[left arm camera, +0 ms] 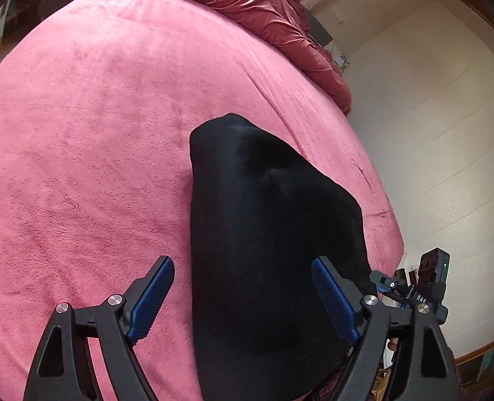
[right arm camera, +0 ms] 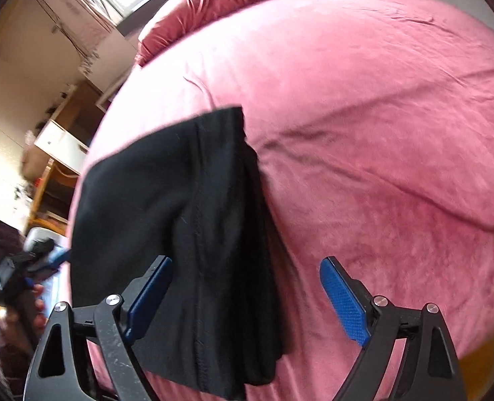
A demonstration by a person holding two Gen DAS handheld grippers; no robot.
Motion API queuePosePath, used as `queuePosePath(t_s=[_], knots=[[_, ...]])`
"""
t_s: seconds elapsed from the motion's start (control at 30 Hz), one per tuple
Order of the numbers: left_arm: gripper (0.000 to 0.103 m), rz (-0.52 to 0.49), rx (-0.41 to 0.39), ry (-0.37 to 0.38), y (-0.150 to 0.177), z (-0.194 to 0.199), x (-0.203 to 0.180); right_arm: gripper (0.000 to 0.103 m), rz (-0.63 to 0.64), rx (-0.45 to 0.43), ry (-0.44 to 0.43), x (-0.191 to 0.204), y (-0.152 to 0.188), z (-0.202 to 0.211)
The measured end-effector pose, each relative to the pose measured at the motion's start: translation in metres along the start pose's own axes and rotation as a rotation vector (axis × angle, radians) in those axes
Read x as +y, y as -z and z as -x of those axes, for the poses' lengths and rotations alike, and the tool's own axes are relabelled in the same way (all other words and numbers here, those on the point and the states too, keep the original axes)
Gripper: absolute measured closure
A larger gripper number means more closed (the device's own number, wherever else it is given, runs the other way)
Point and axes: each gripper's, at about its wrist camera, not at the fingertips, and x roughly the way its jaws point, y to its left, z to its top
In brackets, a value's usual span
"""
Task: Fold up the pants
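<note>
Black pants (left arm camera: 267, 234) lie folded in a stack on a pink bed cover (left arm camera: 79, 133), close to the bed's near edge. My left gripper (left arm camera: 243, 267) stands open just above the stack's near end, its blue pads (left arm camera: 153, 297) wide apart and touching no cloth. In the right wrist view the same pants (right arm camera: 180, 207) show layered folds along their right side. My right gripper (right arm camera: 247, 267) hangs open over that folded edge, with nothing pinched between its pads (right arm camera: 343, 300). The other gripper (right arm camera: 29, 267) appears at the far left of that view, held by a hand.
A rumpled red duvet (left arm camera: 263, 16) is bunched at the bed's far end. The pink cover (right arm camera: 380, 133) stretches wide beyond the pants. Pale floor (left arm camera: 447, 133) lies past the bed's edge. Wooden shelves and drawers (right arm camera: 59, 153) stand along the wall.
</note>
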Motion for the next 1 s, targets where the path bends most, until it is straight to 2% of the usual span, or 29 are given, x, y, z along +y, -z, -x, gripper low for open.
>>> queuePosePath(t_s=[0.1, 0.23, 0.3, 0.33, 0.43, 0.57, 0.7, 0.73, 0.77, 0.8, 0.83, 0.9, 1.0], knots=[[0.017, -0.014, 0.022, -0.007, -0.002, -0.01, -0.001, 0.012, -0.019, 0.021, -0.083, -0.002, -0.01, -0.005], [0.017, -0.032, 0.054, -0.006, -0.004, -0.022, -0.005, 0.016, -0.016, 0.077, -0.123, -0.008, -0.019, -0.024], [0.017, -0.039, 0.075, -0.011, -0.004, -0.03, -0.008, 0.033, -0.011, 0.105, -0.149, -0.008, -0.021, -0.033], [0.017, -0.039, 0.083, -0.016, -0.004, -0.033, -0.008, 0.036, 0.005, 0.121, -0.163, -0.008, -0.023, -0.037], [0.017, -0.027, 0.108, -0.027, -0.005, -0.044, -0.007, 0.036, 0.044, 0.133, -0.174, -0.006, -0.025, -0.046], [0.017, -0.004, 0.128, -0.018, -0.008, -0.054, -0.007, 0.028, -0.007, 0.171, -0.229, -0.017, -0.023, -0.063], [0.017, 0.022, 0.153, -0.008, -0.006, -0.062, -0.01, 0.026, -0.023, 0.176, -0.27, -0.022, -0.017, -0.071], [0.017, 0.043, 0.164, -0.003, -0.005, -0.065, -0.008, 0.026, -0.026, 0.174, -0.275, -0.022, -0.016, -0.072], [0.017, 0.061, 0.172, 0.001, -0.004, -0.067, -0.005, 0.031, -0.025, 0.171, -0.275, -0.021, -0.016, -0.074], [0.019, 0.082, 0.178, 0.0, -0.003, -0.07, -0.001, 0.04, -0.017, 0.169, -0.278, -0.02, -0.014, -0.073], [0.023, 0.093, 0.178, -0.001, -0.003, -0.071, -0.001, 0.041, -0.008, 0.169, -0.284, -0.019, -0.013, -0.069], [0.032, 0.093, 0.182, 0.005, -0.002, -0.072, -0.004, 0.05, 0.011, 0.167, -0.268, -0.011, -0.014, -0.066], [0.05, 0.062, 0.166, 0.025, 0.001, -0.069, -0.01, 0.055, 0.036, 0.165, -0.242, 0.0, -0.015, -0.061]])
